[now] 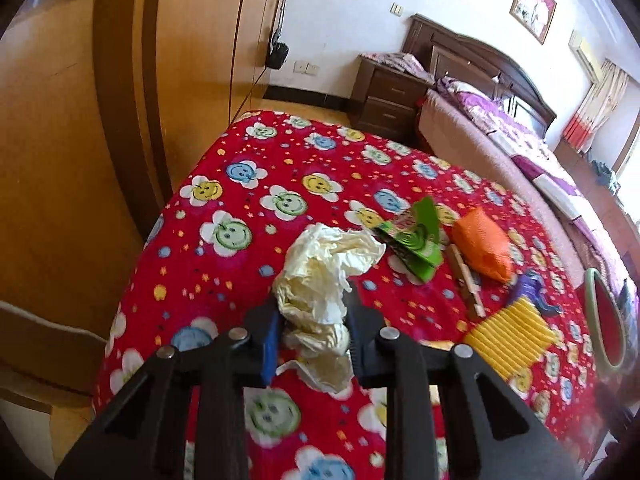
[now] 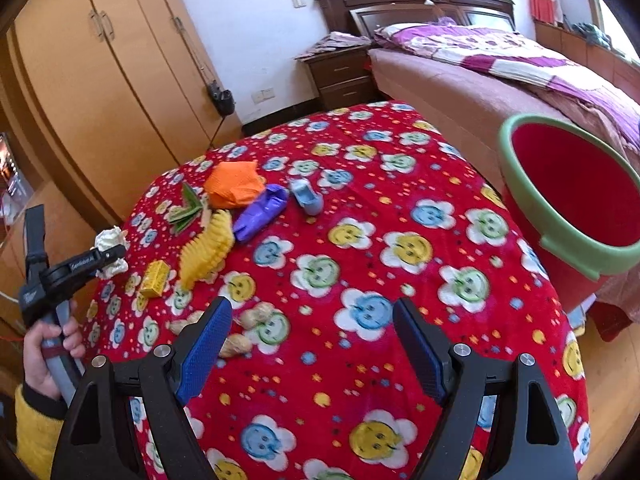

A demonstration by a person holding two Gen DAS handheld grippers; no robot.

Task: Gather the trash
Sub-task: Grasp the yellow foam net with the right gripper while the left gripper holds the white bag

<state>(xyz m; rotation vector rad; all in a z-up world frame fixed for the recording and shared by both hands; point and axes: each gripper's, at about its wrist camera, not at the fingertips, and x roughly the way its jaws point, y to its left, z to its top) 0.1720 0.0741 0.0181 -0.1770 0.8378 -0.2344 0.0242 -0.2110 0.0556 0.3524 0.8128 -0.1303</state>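
Left gripper [image 1: 312, 320] pinches crumpled, cream-coloured paper [image 1: 324, 276] above fleecy blanket [image 1: 224, 184].

A bedroom in daylight — white walls, an orange wooden wardrobe [image 2: 100, 80]. A dark bed [image 2: 500, 64] and nightstand [image 2: 340, 76] stand beyond.

Left wrist view: close, angled down over red blanket [image 1: 224, 280]; right wrist view: likewise; shared: blanket, bed [image 2: 460, 92], wardrobe [image 1: 60, 120].
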